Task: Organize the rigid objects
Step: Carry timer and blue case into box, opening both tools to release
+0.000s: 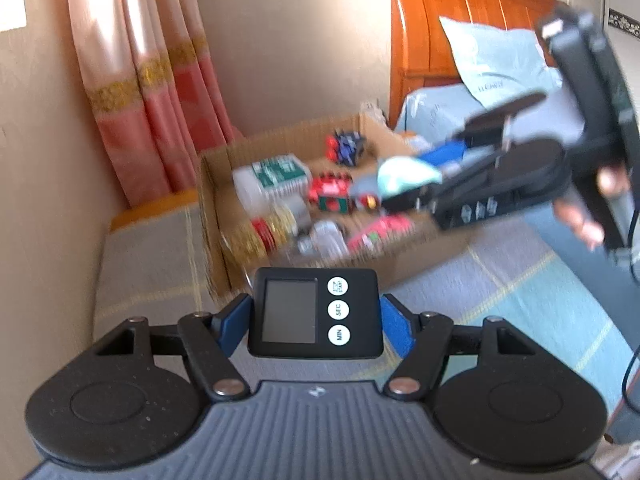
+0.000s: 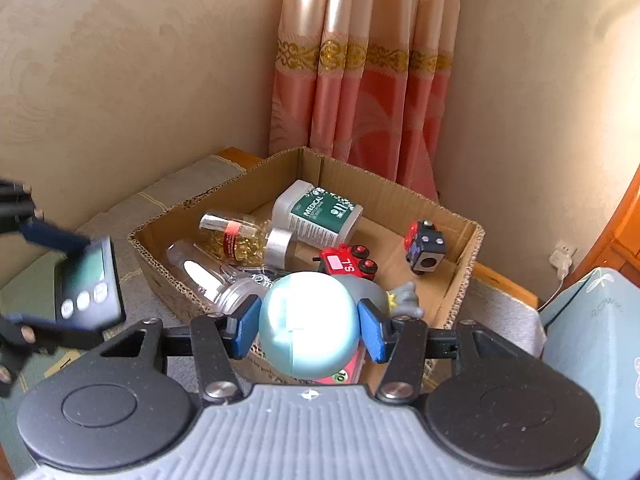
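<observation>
My left gripper (image 1: 314, 320) is shut on a black digital timer (image 1: 314, 312) with a grey screen and three white buttons, held above the bed in front of the cardboard box (image 1: 216, 208). My right gripper (image 2: 310, 320) is shut on a pale blue egg-shaped object (image 2: 308, 322), held over the near edge of the cardboard box (image 2: 460, 280). The left wrist view shows the right gripper (image 1: 416, 172) reaching over the box from the right with the blue egg (image 1: 404, 174). The right wrist view shows the timer (image 2: 90, 284) at the left edge.
In the box lie a green-labelled medical bottle (image 2: 320, 214), a bottle of yellow capsules (image 2: 236, 238), a clear jar (image 2: 208, 276), a red toy car (image 2: 346, 264), a dark cube toy (image 2: 424, 246) and a grey figure (image 2: 404, 298). Curtains (image 2: 360, 80), wall, wooden headboard (image 1: 460, 12) and pillow (image 1: 500, 56) surround the bed.
</observation>
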`<state>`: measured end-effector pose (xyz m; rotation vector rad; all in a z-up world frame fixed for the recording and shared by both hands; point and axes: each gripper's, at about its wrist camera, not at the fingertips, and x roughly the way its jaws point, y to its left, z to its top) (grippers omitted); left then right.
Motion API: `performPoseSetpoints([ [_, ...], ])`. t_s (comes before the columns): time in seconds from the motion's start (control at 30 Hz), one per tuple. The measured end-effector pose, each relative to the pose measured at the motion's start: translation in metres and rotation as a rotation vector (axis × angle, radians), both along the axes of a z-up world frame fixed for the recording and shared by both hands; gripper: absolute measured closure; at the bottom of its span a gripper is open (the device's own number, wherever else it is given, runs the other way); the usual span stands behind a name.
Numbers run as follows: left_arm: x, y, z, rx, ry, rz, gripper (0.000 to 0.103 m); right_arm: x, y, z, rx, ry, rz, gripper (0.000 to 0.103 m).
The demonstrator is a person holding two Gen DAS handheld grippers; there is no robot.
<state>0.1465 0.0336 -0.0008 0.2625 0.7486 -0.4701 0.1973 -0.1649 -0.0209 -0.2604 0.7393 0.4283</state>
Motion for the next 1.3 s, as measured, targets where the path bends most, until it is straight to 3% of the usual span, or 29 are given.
performPoseSetpoints([
  [0.3,0.04,-0.012,0.01,-0.014,-0.011,-0.013,0.034,0.014,0.004,-0.016,0.028,0.052,-0.006,0.044],
  [0.33,0.045,-0.014,0.01,-0.017,-0.007,-0.013,0.034,0.014,0.003,-0.015,0.041,0.051,-0.007,0.037],
  [0.37,0.047,-0.017,0.011,-0.018,-0.005,-0.018,0.034,0.015,0.001,-0.014,0.053,0.05,-0.016,0.024],
  [0.43,0.054,-0.022,0.011,-0.018,-0.001,-0.029,0.034,0.013,-0.004,-0.011,0.08,0.037,-0.035,0.012],
  [0.6,0.072,-0.037,0.016,-0.03,0.006,-0.05,0.034,0.006,-0.011,-0.008,0.061,0.027,-0.081,0.001],
  [1.0,0.153,-0.115,0.007,0.018,0.043,-0.094,0.034,-0.015,-0.034,-0.007,0.038,0.039,-0.158,0.0],
  [1.07,0.162,-0.121,0.005,0.007,0.035,-0.105,0.023,-0.015,-0.035,-0.006,0.034,0.038,-0.167,0.0],
  [1.1,0.164,-0.122,0.006,-0.007,0.018,-0.116,0.007,-0.016,-0.035,-0.005,0.029,0.034,-0.172,0.0],
  [1.13,0.163,-0.12,0.008,-0.022,-0.014,-0.104,0.001,-0.016,-0.035,-0.004,0.026,0.03,-0.176,0.0],
  [1.3,0.142,-0.1,0.026,-0.082,-0.133,-0.05,0.001,-0.016,-0.033,-0.002,0.036,0.034,-0.156,0.0],
])
